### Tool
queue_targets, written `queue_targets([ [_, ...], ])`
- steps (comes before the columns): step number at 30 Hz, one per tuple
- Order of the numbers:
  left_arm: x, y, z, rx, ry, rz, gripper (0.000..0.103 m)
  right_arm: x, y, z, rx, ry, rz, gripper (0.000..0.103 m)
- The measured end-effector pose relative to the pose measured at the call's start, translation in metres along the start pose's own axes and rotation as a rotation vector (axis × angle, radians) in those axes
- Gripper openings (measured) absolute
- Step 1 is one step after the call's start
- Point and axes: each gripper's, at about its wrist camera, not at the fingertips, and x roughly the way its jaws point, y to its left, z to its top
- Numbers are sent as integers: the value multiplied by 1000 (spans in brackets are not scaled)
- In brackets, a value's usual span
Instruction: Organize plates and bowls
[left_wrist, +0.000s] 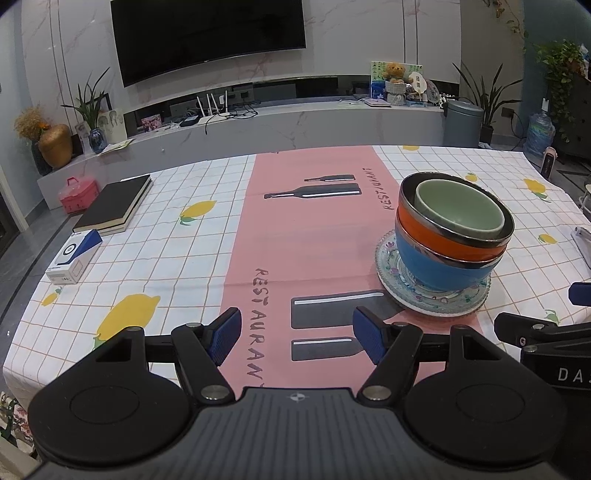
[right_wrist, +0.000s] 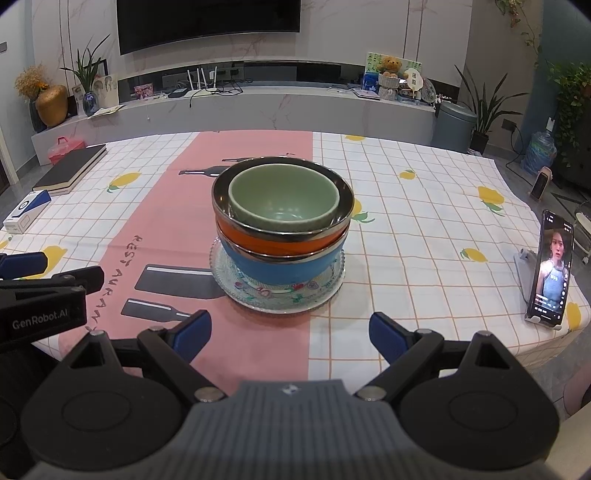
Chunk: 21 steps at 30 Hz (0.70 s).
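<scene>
Jaws on both your left gripper (left_wrist: 295, 332) and right gripper (right_wrist: 290, 334) stand wide apart, holding nothing, low over the counter (right_wrist: 424, 206). Green bowl (right_wrist: 283, 201) nests in orange bowl (right_wrist: 273, 242), that in blue bowl (right_wrist: 280, 267), all on the glass plate (right_wrist: 258, 295) just ahead of your right gripper. Stack looks finished; the orange bowl sits slightly tilted. If you level it, pinch its rim gently and avoid dragging the plate.

nested bowls (right_wrist: 282, 221) on plate (right_wrist: 236, 293)
</scene>
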Motion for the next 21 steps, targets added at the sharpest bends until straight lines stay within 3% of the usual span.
queue_targets([
  [21, -1, 0, -1, -1, -3, 2, 81, 1, 0, -1, -7, 6, -2, 91],
])
